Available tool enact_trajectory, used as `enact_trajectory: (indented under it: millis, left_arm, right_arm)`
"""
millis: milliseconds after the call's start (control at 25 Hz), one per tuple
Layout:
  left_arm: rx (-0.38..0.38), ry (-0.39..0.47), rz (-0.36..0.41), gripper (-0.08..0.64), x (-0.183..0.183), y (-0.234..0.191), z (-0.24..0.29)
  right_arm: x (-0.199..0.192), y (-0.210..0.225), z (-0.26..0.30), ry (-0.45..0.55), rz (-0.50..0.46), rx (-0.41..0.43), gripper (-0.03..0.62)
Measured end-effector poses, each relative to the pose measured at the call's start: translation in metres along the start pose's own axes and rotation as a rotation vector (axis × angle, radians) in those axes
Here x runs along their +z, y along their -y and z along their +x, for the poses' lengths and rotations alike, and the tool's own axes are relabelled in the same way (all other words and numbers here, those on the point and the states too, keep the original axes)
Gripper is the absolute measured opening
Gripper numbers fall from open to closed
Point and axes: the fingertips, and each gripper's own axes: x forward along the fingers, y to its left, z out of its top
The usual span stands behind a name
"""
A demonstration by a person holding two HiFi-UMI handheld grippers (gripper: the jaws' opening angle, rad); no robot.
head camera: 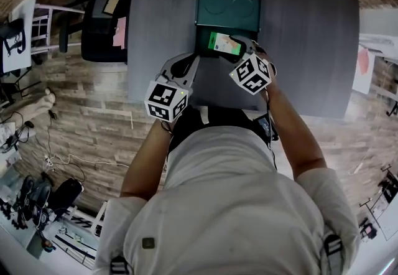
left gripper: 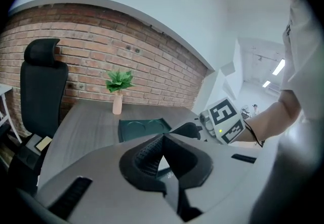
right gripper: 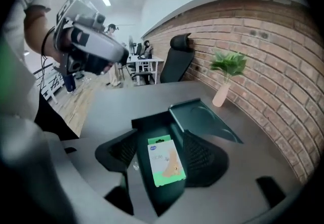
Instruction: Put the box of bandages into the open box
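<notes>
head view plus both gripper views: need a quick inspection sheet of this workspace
surface: dark grey table, woodgrain top.
job's things: box of bandages lies face up inside the open box, whose lid is folded back.
clutter: small potted plant at the table's far edge.
grippers: right gripper has its fingers apart either side of the box of bandages and does not look clamped on it; left gripper has its fingers together, empty, short of the open box.
cables: loose cables on the floor to the person's left; nothing seen on the table.
surroundings: black office chair, brick wall.
</notes>
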Motion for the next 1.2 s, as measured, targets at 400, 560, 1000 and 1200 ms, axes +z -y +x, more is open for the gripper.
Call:
enact_trajectory:
  millis: [400, 560, 1000, 1200]
  left_arm:
    - [-0.054, 0.112, 0.11, 0.015, 0.053, 0.026, -0.057]
    - [-0.077, 0.171, 0.175, 0.015, 0.078, 0.038, -0.09]
    - [-0.172, 0.336, 0.289, 0.015, 0.13, 0.073, -0.187]
    - [-0.212, 0.371, 0.31, 0.015, 0.132, 0.079, -0.225]
  right_arm:
    - [0.091, -0.005, -0.102, 0.272, 0.119, -0.19, 0.19]
    - [0.129, -0.016, -0.151, 0.387, 0.155, -0.271, 0.124]
    - [0.194, -0.077, -0.23, 0.558, 0.193, -0.416, 0.029]
    - [0.208, -0.115, -0.25, 0.589, 0.204, -0.469, 0.021]
